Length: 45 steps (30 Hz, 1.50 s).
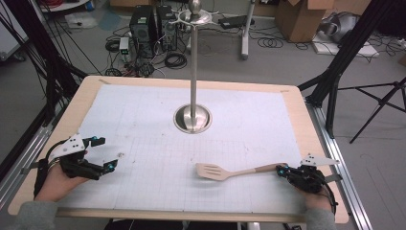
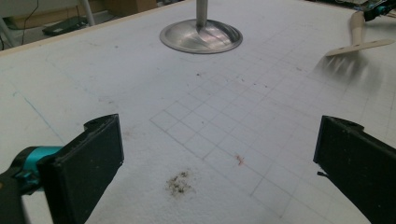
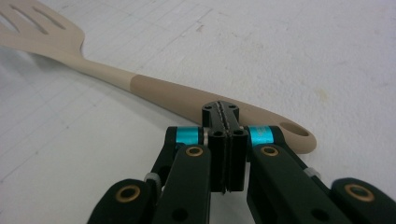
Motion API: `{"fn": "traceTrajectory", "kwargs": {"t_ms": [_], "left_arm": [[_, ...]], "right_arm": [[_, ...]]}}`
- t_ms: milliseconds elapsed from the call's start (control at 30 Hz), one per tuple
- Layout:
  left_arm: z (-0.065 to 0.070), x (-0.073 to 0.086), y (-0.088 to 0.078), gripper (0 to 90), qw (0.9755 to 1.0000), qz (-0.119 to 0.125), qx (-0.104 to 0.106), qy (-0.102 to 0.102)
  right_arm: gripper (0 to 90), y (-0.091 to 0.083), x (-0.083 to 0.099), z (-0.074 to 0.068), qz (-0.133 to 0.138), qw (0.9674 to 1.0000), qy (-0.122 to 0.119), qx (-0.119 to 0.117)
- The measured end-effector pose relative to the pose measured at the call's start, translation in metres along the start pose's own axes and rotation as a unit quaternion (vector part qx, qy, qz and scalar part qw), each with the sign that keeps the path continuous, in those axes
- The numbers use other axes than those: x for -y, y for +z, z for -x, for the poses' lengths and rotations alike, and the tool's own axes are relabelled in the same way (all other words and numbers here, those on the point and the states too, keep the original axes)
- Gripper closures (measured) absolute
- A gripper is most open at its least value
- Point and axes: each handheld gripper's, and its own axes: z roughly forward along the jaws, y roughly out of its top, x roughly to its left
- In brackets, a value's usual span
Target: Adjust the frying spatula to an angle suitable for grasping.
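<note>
Right gripper [image 3: 225, 122] jaws pressed together, nothing between them, tips just at the handle end of the wooden spatula [image 3: 154, 91]; spatula lies flat on the white mat [image 1: 143, 124], slotted blade toward table centre; no grasp yet, lifting all left to do, I judge; left gripper [image 1: 106, 153] jaws wide apart, well away; hanging stand [image 1: 193, 112] bare.
</note>
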Motion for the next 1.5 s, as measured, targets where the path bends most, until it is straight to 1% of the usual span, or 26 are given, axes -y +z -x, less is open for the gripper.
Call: {"fn": "traceTrajectory", "kwargs": {"t_ms": [233,333,433,467,533,567,600,633,667,733,800,1100,1167,1233,1267,1300,1367,1400,1500], "left_arm": [[0.001,0.005,-0.011,2.0,0.9999,0.000,-0.013,-0.003],[0.002,0.006,-0.016,2.0,0.9999,0.000,-0.017,-0.003],[0.003,0.008,-0.020,2.0,0.9998,-0.001,-0.020,-0.003],[0.003,0.008,-0.022,2.0,0.9998,0.000,-0.021,-0.003],[0.003,0.009,-0.024,2.0,0.9997,0.001,-0.025,-0.005],[0.003,0.010,-0.026,2.0,0.9996,0.000,-0.027,-0.005],[0.003,0.010,-0.027,2.0,0.9996,0.000,-0.027,-0.005],[0.003,0.010,-0.028,2.0,0.9996,0.001,-0.029,-0.005],[0.003,0.010,-0.028,2.0,0.9995,0.002,-0.031,-0.006],[0.003,0.011,-0.030,2.0,0.9995,0.002,-0.032,-0.007],[0.003,0.012,-0.031,2.0,0.9994,0.000,-0.032,-0.008],[0.004,0.012,-0.033,2.0,0.9994,0.000,-0.035,-0.007],[0.004,0.012,-0.033,2.0,0.9993,0.001,-0.036,-0.007],[0.003,0.012,-0.032,2.0,0.9993,0.000,-0.036,-0.008],[0.003,0.012,-0.032,2.0,0.9993,0.000,-0.036,-0.008],[0.003,0.013,-0.032,2.0,0.9993,-0.001,-0.036,-0.007],[0.004,0.013,-0.032,2.0,0.9993,-0.002,-0.036,-0.007],[0.004,0.013,-0.033,2.0,0.9993,-0.002,-0.036,-0.006],[0.004,0.013,-0.033,2.0,0.9993,-0.001,-0.037,-0.007]], "right_arm": [[90.0,0.016,-0.014,0.006,-0.002,0.9999,-0.014,0.009],[90.0,0.024,-0.021,0.009,-0.003,0.9998,-0.015,0.012],[90.0,0.028,-0.027,0.013,0.007,0.9998,-0.016,0.011],[90.0,0.030,-0.030,0.014,0.014,0.9998,-0.011,0.010],[90.0,0.034,-0.035,0.016,0.024,0.9995,-0.013,0.016],[90.0,0.036,-0.037,0.017,0.014,0.9996,-0.015,0.019],[90.0,0.043,-0.039,0.017,-0.013,0.9992,-0.030,0.024],[90.0,0.047,-0.039,0.016,-0.030,0.9986,-0.036,0.024],[90.0,0.051,-0.040,0.014,-0.038,0.9977,-0.048,0.027],[90.0,0.051,-0.041,0.015,-0.041,0.9978,-0.046,0.024],[90.0,0.053,-0.041,0.016,-0.037,0.9981,-0.045,0.022],[90.0,0.054,-0.043,0.017,-0.031,0.9984,-0.039,0.025],[90.0,0.053,-0.044,0.015,-0.030,0.9988,-0.036,0.016],[90.0,0.052,-0.046,0.010,-0.015,0.9990,-0.042,0.008],[90.0,0.053,-0.051,0.007,-0.006,0.9989,-0.047,0.005],[90.0,0.053,-0.052,0.005,-0.004,0.9991,-0.042,0.004],[90.0,0.057,-0.061,-0.001,0.008,0.9988,-0.048,-0.005],[90.0,0.059,-0.065,-0.007,0.010,0.9986,-0.050,-0.011],[90.0,0.071,-0.082,-0.025,0.008,0.9970,-0.071,-0.030]]}}
